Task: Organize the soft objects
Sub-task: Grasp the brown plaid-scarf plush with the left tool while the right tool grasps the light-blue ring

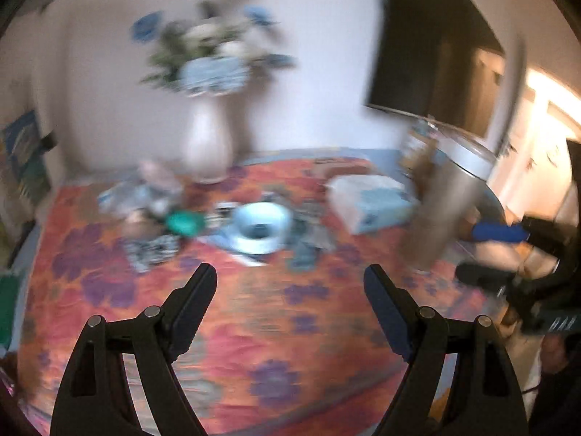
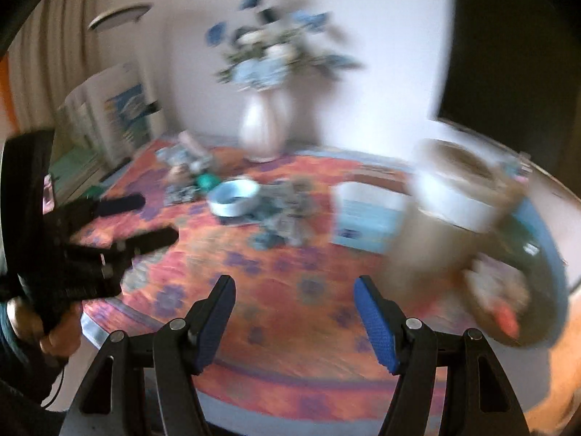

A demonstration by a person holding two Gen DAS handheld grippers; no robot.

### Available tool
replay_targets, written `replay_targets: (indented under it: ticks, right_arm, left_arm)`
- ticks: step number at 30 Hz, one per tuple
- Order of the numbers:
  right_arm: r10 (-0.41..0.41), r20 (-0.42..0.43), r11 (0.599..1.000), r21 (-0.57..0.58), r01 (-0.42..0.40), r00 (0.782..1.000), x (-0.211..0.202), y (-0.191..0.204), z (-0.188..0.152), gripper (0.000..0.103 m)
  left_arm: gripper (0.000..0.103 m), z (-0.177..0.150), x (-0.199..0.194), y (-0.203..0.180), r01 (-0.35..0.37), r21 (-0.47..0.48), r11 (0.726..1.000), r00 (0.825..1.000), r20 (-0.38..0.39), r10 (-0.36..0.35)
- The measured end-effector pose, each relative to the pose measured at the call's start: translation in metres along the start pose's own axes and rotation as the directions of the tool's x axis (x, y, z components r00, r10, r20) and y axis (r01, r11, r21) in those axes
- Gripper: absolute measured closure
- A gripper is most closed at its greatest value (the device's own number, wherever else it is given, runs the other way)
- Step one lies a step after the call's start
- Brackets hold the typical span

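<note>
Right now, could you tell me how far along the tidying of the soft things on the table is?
Barely begun, as far as the blurred frames show. Nothing looks sorted yet: the patterned cloth pieces and the crumpled grey-blue fabric lie loose around the pale blue bowl. Nothing is in hand: the left gripper and right gripper are both open and empty above the tablecloth. All the gathering remains.

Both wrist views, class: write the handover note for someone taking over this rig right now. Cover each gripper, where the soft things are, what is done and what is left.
Left gripper: open, empty, above the floral tablecloth.
Right gripper: open, empty, also above the cloth.
Soft things: patterned fabric pieces heaped around the light blue bowl, more to its left, near the white vase. Views are blurred.
Done: nothing visibly sorted.
Left: pick up and organize all the pieces; the tan basket at right is probably their place.
</note>
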State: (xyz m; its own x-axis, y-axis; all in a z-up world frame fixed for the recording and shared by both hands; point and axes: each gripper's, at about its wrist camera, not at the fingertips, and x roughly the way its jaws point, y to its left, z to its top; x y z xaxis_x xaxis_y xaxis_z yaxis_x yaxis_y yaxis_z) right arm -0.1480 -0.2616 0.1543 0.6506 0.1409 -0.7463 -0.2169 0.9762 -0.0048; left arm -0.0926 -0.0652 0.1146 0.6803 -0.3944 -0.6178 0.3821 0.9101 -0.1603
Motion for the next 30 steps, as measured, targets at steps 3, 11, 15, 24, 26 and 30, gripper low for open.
replay_targets:
  ticks: [3,11,15,24,26,30]
  right_arm:
    - [0.068,-0.038,0.998,-0.001,-0.068,0.997,0.037,0.023,0.022,0.037]
    - [0.118,-0.093,0.992,0.065,-0.112,0.989,0.127,0.04,0.068,0.019]
    - [0.102,-0.134,0.994,0.059,-0.095,0.986,0.16,0.045,0.076,0.019]
    - [-0.008,-0.148,0.999,-0.048,0.001,0.989,0.195,0.051,0.086,0.019]
    - [-0.019,-0.152,0.998,-0.06,0.01,0.988,0.2,0.052,0.085,0.025]
    - [-0.023,-0.152,0.997,-0.076,0.011,0.988,0.198,0.056,0.086,0.037]
  left_arm:
    - [0.021,0.012,0.014,0.043,-0.045,-0.021,0.999,0.995,-0.091,0.043]
    - [0.007,0.013,0.077,0.132,-0.129,-0.135,0.982,0.974,-0.206,0.099]
    - [0.007,0.01,0.105,0.15,-0.114,-0.192,0.975,0.966,-0.249,0.064]
    - [0.008,0.013,0.144,0.147,-0.19,-0.139,0.972,0.947,-0.288,0.144]
    - [0.019,0.013,0.146,0.143,-0.218,-0.114,0.969,0.942,-0.283,0.179]
    - [0.074,0.011,0.138,0.135,-0.28,-0.044,0.959,0.931,-0.255,0.26]
